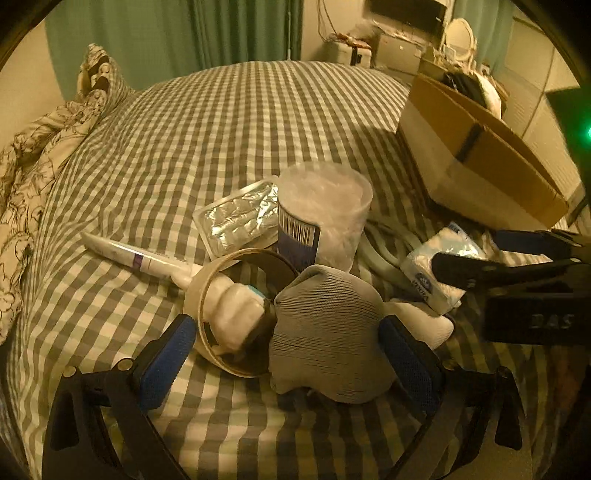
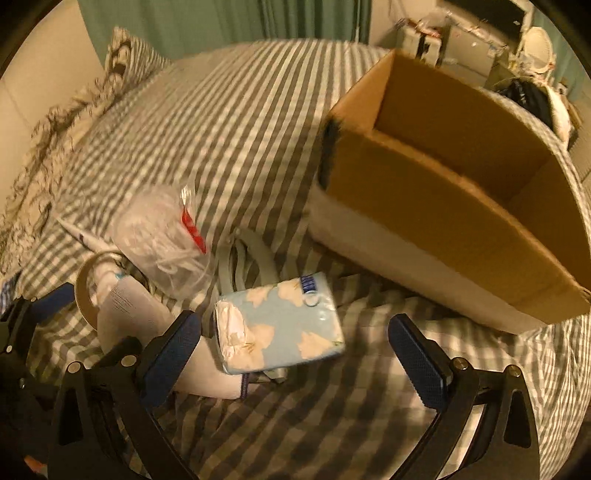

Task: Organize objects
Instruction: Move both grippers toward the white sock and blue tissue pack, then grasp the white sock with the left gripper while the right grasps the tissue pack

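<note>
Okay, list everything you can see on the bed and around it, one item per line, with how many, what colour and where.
box: 1, brown cardboard, open, on the bed's right side
tissue pack: 1, light blue with pale shapes, before the box, between the right gripper's fingers
cotton swab tub: 1, clear, mid-pile
blister pack: 1, silver, left of the tub
tube: 1, white with purple band, left of the pile
tape roll: 1, beige, before the tub
mask: 1, grey, nearest the left gripper
bedspread: 1, grey-white check
curtain: 1, green, behind the bed
left gripper: open
right gripper: open
</note>
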`<state>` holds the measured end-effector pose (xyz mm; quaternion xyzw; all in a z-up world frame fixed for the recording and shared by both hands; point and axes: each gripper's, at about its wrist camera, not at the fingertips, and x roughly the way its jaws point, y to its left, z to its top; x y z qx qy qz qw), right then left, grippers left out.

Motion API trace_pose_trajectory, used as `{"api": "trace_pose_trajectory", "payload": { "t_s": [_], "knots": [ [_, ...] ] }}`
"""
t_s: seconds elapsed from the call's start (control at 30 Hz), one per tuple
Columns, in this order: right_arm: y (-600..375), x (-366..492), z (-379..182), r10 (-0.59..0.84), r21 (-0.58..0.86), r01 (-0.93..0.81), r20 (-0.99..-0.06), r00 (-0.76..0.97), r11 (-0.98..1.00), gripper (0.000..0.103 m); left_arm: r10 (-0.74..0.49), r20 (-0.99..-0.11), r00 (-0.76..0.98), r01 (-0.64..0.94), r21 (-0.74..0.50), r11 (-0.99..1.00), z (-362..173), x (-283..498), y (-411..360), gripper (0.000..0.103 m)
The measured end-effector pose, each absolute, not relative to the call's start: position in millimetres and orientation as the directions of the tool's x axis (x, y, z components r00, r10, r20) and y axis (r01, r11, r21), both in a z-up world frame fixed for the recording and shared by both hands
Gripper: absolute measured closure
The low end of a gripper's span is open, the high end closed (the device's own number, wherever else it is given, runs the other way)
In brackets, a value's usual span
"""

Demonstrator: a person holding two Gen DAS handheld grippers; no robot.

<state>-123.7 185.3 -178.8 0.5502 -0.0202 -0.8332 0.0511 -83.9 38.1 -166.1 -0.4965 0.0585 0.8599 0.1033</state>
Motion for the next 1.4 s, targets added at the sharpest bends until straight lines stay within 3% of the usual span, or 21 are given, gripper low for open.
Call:
{"api": "trace_pose_trajectory", "payload": {
  "t_s": [0.13, 0.2, 0.33, 0.43, 0.47, 0.5, 0.53, 0.57, 0.83, 0.87, 0.9, 1.27, 1.4],
  "knots": [
    [178, -126, -192, -0.100, 0.080, 0.074, -0.938, -0.332, -0.994, 0.017, 0.112, -0.865, -0.489, -0.252, 0.016, -0.968, -166, -83, 40, 0.010],
    [178, -123, -192, -0.107, 0.086, 0.077, -0.939, -0.328, -0.993, 0.029, 0.107, -0.858, -0.502, -0.265, 0.035, -0.963, -164, -80, 42, 0.019],
    [176, -115, -191, -0.090, 0.069, 0.075, -0.936, -0.340, -0.995, 0.035, 0.088, -0.845, -0.527, -0.292, 0.083, -0.953, -159, -71, 48, 0.035],
    [178, -111, -187, -0.080, 0.060, 0.067, -0.931, -0.355, -0.996, 0.041, 0.088, -0.840, -0.535, -0.309, 0.097, -0.946, -154, -65, 50, 0.054],
    [178, -109, -186, -0.077, 0.057, 0.065, -0.930, -0.359, -0.996, 0.042, 0.091, -0.839, -0.536, -0.311, 0.096, -0.945, -152, -63, 50, 0.064],
    [179, -109, -185, -0.074, 0.054, 0.064, -0.930, -0.360, -0.996, 0.043, 0.097, -0.836, -0.540, -0.314, 0.093, -0.945, -150, -61, 49, 0.083],
    [179, -107, -184, -0.071, 0.050, 0.065, -0.928, -0.365, -0.997, 0.044, 0.125, -0.843, -0.523, -0.323, 0.060, -0.945, -149, -59, 49, 0.095],
    [179, -107, -183, -0.068, 0.047, 0.065, -0.926, -0.370, -0.997, 0.045, 0.148, -0.850, -0.506, -0.326, 0.030, -0.945, -148, -58, 48, 0.098],
    [181, -87, -162, -0.058, 0.040, 0.050, -0.892, -0.448, -0.998, 0.053, 0.160, -0.831, -0.532, -0.294, 0.004, -0.956, -134, -43, 40, 0.103],
    [180, -83, -157, -0.054, 0.035, 0.050, -0.886, -0.461, -0.998, 0.077, 0.158, -0.826, -0.541, -0.290, 0.007, -0.957, -131, -41, 40, 0.103],
    [181, -79, -152, -0.064, 0.043, 0.055, -0.880, -0.471, -0.998, 0.079, 0.157, -0.818, -0.553, -0.285, 0.009, -0.958, -126, -39, 38, 0.103],
    [186, -55, -131, -0.116, 0.085, 0.084, -0.844, -0.524, -0.993, 0.082, 0.188, -0.795, -0.577, -0.286, -0.019, -0.958, -110, -34, 38, 0.103],
    [194, -55, -132, -0.128, 0.101, 0.080, -0.846, -0.518, -0.992, 0.080, 0.193, -0.820, -0.540, -0.300, -0.027, -0.954, -128, -38, 44, 0.094]
  ]
}}
